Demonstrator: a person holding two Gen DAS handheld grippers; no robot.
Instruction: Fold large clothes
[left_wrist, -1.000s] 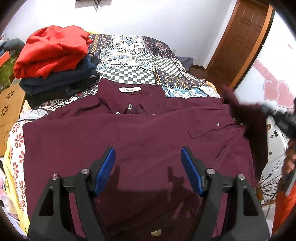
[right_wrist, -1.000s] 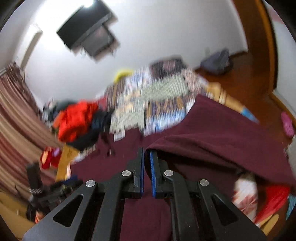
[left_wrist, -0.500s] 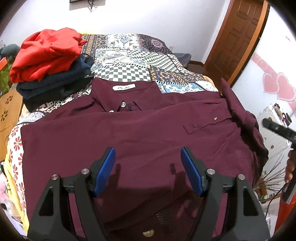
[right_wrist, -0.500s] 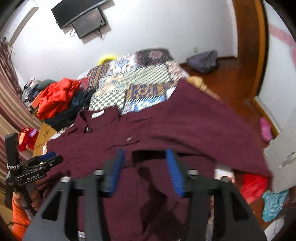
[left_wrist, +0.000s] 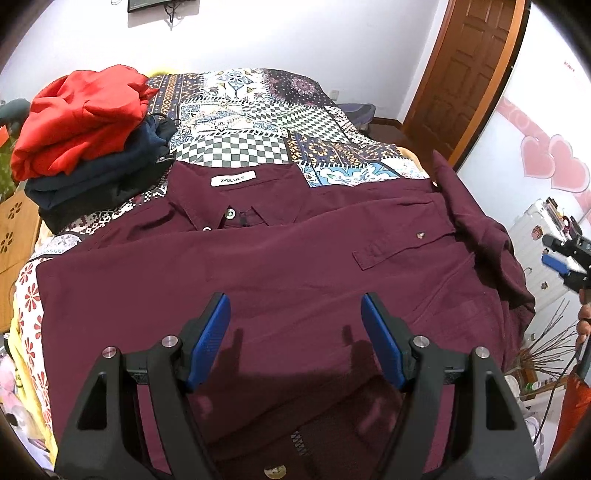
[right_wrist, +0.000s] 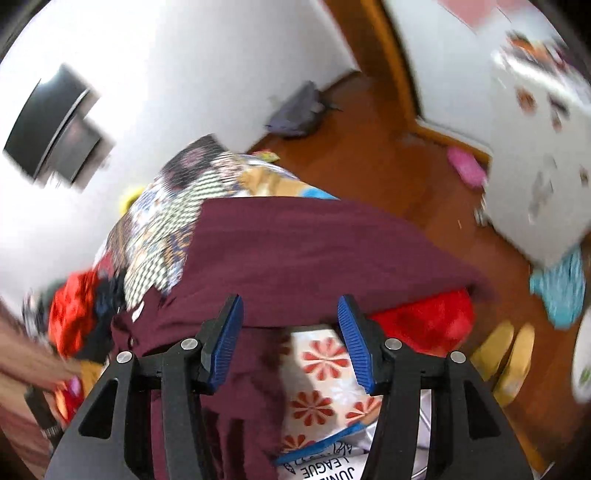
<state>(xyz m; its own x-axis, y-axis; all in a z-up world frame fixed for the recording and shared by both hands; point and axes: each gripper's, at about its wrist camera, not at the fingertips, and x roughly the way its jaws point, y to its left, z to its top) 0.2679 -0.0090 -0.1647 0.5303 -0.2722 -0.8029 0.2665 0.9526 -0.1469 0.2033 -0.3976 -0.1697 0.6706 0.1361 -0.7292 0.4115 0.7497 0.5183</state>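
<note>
Both tongs gape empty above the maroon shirt (left_wrist: 258, 266); stacked clothes (left_wrist: 85, 140) crowd its collar.

Shirt (left_wrist: 280, 266) spread flat across the near part of the bed (left_wrist: 258, 122), collar toward the far wall. Stack of folded clothes (left_wrist: 85, 144) on the bed at far left, just beyond the shirt's shoulder. Door (left_wrist: 469, 70) behind, at right. Left gripper (left_wrist: 295, 339) above the shirt's lower front; right gripper (right_wrist: 290, 332) over the shirt's edge at the bedside.
</note>
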